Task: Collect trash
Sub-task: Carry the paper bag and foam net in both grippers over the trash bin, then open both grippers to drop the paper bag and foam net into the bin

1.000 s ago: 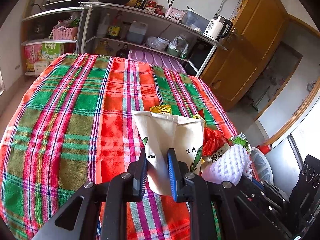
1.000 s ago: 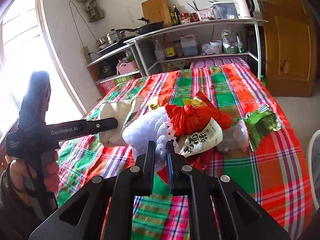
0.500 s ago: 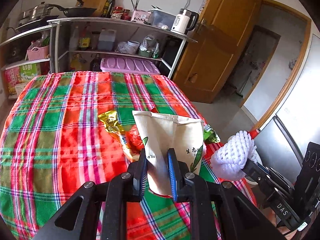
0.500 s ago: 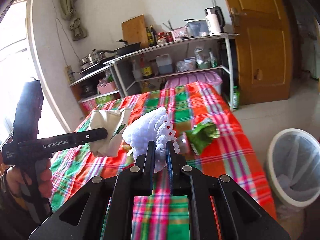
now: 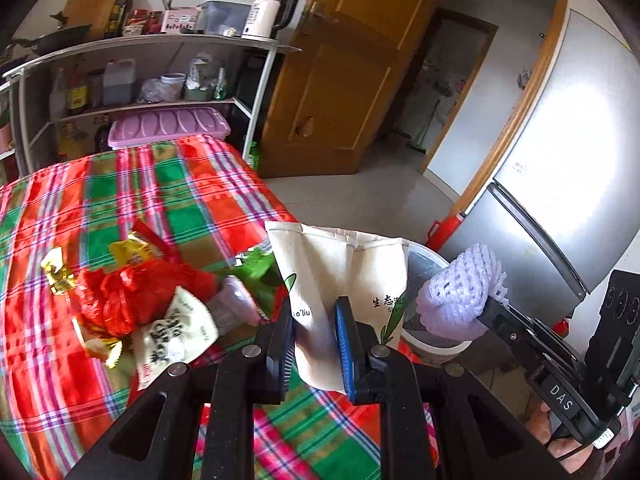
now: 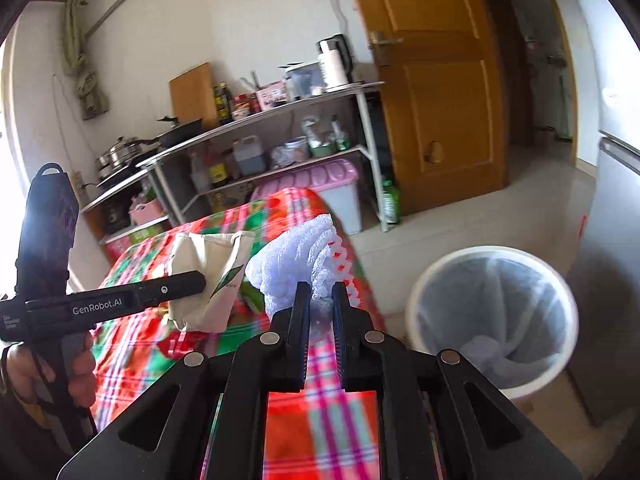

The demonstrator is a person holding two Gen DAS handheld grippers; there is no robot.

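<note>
Right now our right claw [image 6: 320,304] is pinching the white foam fruit net [image 6: 298,258], and we have it in the air past the counter's edge, with the white bin [image 6: 492,320] down at about four o'clock from it in the right wrist view. The bin is lined with a clear bag and we can make out something pale already lying at the bottom, though what it is we cannot tell. So the net looks like the piece in hand for the drop, and that drop is not yet made.

Meanwhile our left claw [image 5: 314,336] is pressed onto the cream cloth bag [image 5: 340,280], gripping its lower part so the open mouth stands upward. From the left wrist view the net sits at three o'clock of the bag, close beside it but apart.

Out on the plaid counter [image 5: 180,200] there is plenty left, we judge. At nine o'clock of the bag lies the heap: a crumpled red plastic bag [image 5: 128,300], a pale snack packet with printed characters [image 5: 176,336], a green wrapper [image 5: 256,272] just beside the cloth bag, a yellow packet [image 5: 132,252] and a gold foil wrapper [image 5: 56,276] at the far left. None of these is touched by either claw.

As for pose, both claws point forward and roughly level, the right one reaching out beyond the counter edge toward the bin side, the left one held over the near corner of the counter.
</note>
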